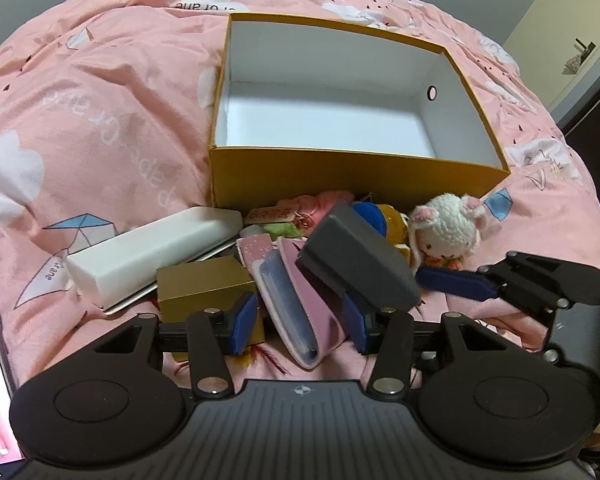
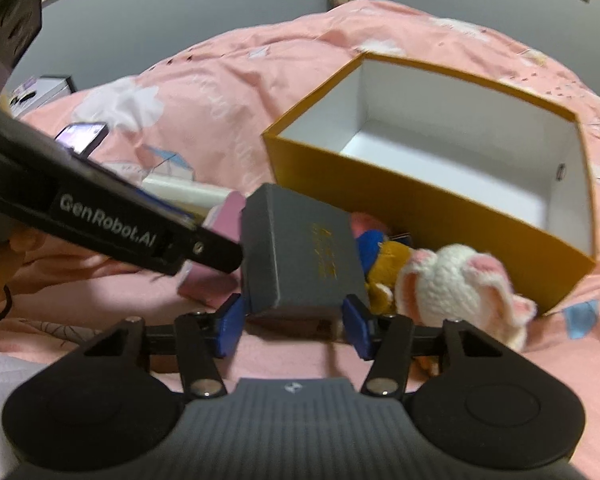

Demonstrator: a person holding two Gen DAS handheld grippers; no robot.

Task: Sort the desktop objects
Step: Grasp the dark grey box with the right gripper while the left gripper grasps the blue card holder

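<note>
Before yellow box (image 2: 420, 208) | right gripper (image 2: 296, 322) clamps grey box (image 2: 300, 256) (seemingly lifted) | left gripper (image 1: 300, 320) spread

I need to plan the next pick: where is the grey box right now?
The grey box sits between the right gripper fingers, in front of the big yellow box, with the white bunny to its right and the pink wallet to its left.

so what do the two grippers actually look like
Both are matte black with round side discs, silver rivets on the linkage bars and blue finger pads. The left gripper carries white GenRobot.AI lettering on its side; the right gripper has a small logo.
</note>
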